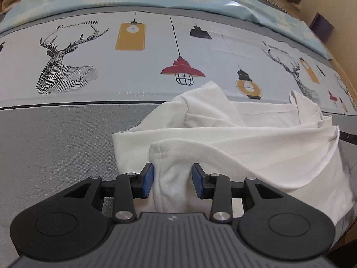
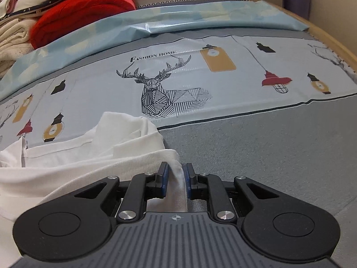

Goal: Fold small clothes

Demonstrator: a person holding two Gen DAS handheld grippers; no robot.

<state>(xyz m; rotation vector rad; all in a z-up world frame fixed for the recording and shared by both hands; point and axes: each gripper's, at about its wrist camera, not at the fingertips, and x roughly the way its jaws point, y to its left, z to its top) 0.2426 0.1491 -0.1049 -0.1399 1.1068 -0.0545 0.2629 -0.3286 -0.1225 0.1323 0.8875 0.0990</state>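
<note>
The white garment [image 1: 245, 138] lies crumpled in loose folds on a bed, resting mostly on the plain grey band of the printed bedsheet [image 1: 55, 145] with its far edge reaching the pale band of pictures; only one such garment is being handled. The left tongs [image 1: 172, 179] stand moderately apart with a bunched fold of its hem between the two blue pads [image 1: 147, 181], the cloth filling the gap and touching both, so they grip it. The right tongs [image 2: 176, 178] are set narrow and pinch a thin ridge of the same garment's [image 2: 89, 156] edge between their pads. In the right wrist view the sheet's [image 2: 267, 145] print shows one full line-drawn deer [image 2: 165, 93] under the words "Fashion Home", with hanging lamps around it; the left wrist view shows two deer. Beyond lies one light blue cover [image 2: 178, 20], and at the far left a stack of folded textiles topped by one red piece [image 2: 84, 13].
</note>
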